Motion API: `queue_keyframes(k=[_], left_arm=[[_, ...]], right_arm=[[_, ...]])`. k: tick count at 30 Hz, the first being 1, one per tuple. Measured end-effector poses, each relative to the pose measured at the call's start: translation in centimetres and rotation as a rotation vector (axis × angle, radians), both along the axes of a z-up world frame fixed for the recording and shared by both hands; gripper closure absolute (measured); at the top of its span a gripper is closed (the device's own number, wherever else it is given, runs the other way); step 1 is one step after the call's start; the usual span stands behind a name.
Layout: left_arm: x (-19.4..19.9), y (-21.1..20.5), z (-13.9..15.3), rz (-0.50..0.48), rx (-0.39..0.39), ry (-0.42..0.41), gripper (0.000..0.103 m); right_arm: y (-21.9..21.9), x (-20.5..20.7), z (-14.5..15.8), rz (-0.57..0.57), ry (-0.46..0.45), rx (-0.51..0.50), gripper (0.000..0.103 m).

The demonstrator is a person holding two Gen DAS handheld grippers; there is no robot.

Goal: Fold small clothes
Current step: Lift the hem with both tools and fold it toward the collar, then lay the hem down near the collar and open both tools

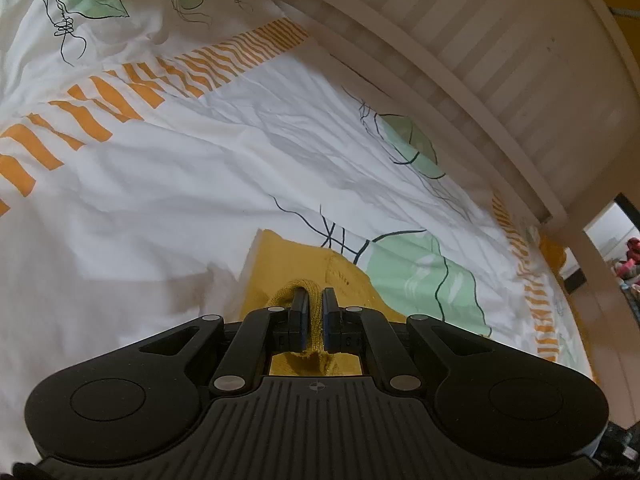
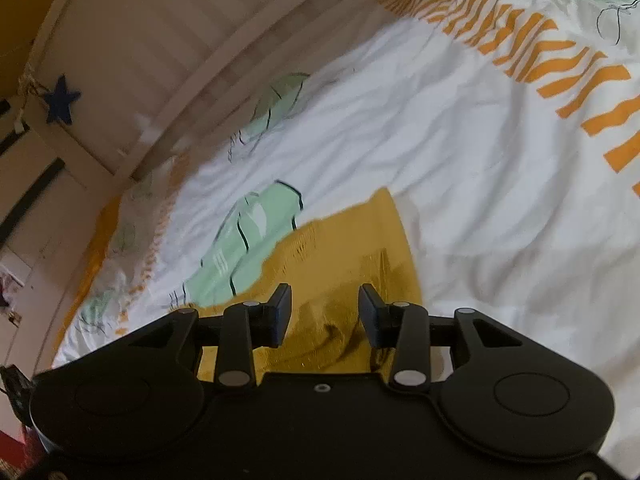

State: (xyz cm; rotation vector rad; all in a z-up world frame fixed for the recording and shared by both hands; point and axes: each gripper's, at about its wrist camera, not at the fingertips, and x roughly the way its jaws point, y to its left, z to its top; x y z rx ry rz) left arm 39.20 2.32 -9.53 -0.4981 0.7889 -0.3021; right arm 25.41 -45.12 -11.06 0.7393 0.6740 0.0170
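Note:
A small mustard-yellow knitted garment lies flat on the bed cover. In the left wrist view my left gripper is shut on a ribbed fold of that garment, which bulges up between the pads. In the right wrist view the same yellow garment spreads out under and ahead of my right gripper. The right jaws stand apart, with the cloth lying beneath them and nothing pressed between the pads.
The cover is white with orange stripes and green leaf prints. A white slatted bed rail curves along the far side. A dark blue star hangs on the rail.

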Motion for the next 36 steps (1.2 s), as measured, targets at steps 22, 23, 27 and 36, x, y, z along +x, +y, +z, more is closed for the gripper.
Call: queue_keyframes(k=[22, 23, 27, 36], left_arm=[[3.6, -0.6, -1.2, 0.019, 0.024, 0.013, 0.096], [3.8, -0.5, -1.5, 0.023, 0.025, 0.012, 0.096], [4.0, -0.2, -1.5, 0.017, 0.013, 0.019, 0.072], [-0.7, -1.0, 2.7, -0.042, 0.192, -0.143, 0.056]], right_arm=[[-2.0, 6.4, -1.3, -0.135, 0.021, 0.037, 0.093], [-2.0, 6.5, -1.6, -0.132, 0.027, 0.037, 0.091], [-2.6, 5.8, -1.6, -0.18, 0.021, 0.023, 0.081], [0.8, 2.7, 2.1, -0.07, -0.025, -0.255, 0.043]])
